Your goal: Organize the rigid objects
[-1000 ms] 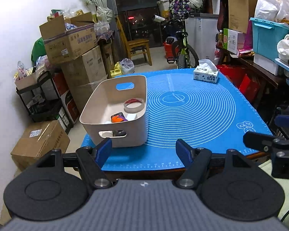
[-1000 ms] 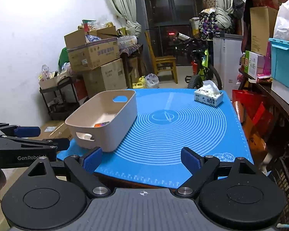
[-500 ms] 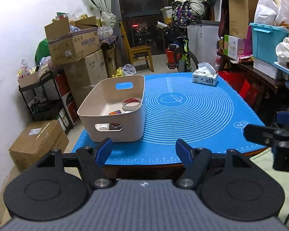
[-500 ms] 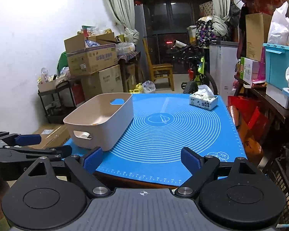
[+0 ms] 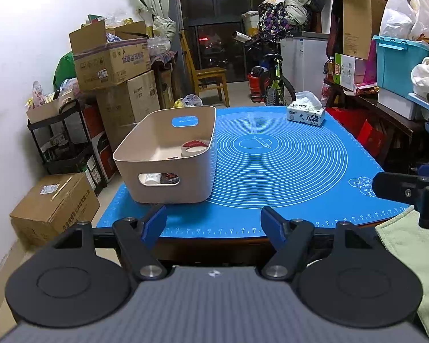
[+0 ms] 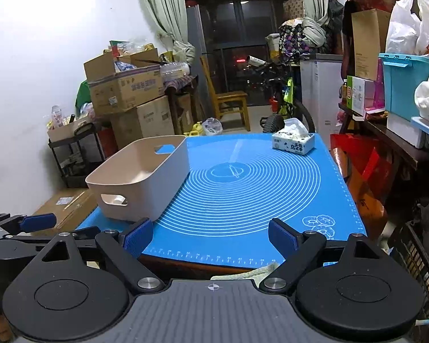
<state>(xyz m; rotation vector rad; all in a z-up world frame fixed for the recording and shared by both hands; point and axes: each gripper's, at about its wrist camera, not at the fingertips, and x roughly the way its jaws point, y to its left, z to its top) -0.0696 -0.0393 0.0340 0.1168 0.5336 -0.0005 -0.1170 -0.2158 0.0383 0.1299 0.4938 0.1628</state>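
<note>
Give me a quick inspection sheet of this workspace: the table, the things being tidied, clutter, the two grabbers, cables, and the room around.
Surface: blue mat with white rings covers the table.
Job's things: beige bin on the mat's left side; inside it a tape roll and small items too hidden to name.
Clutter: tissue box at the mat's far right corner.
Grippers: left gripper open, empty, short of the mat's near edge; right gripper open, empty.
Cables: nothing seen.
Surroundings: stacked cardboard boxes at left, wooden chair, bicycle, teal storage tub at right.
</note>
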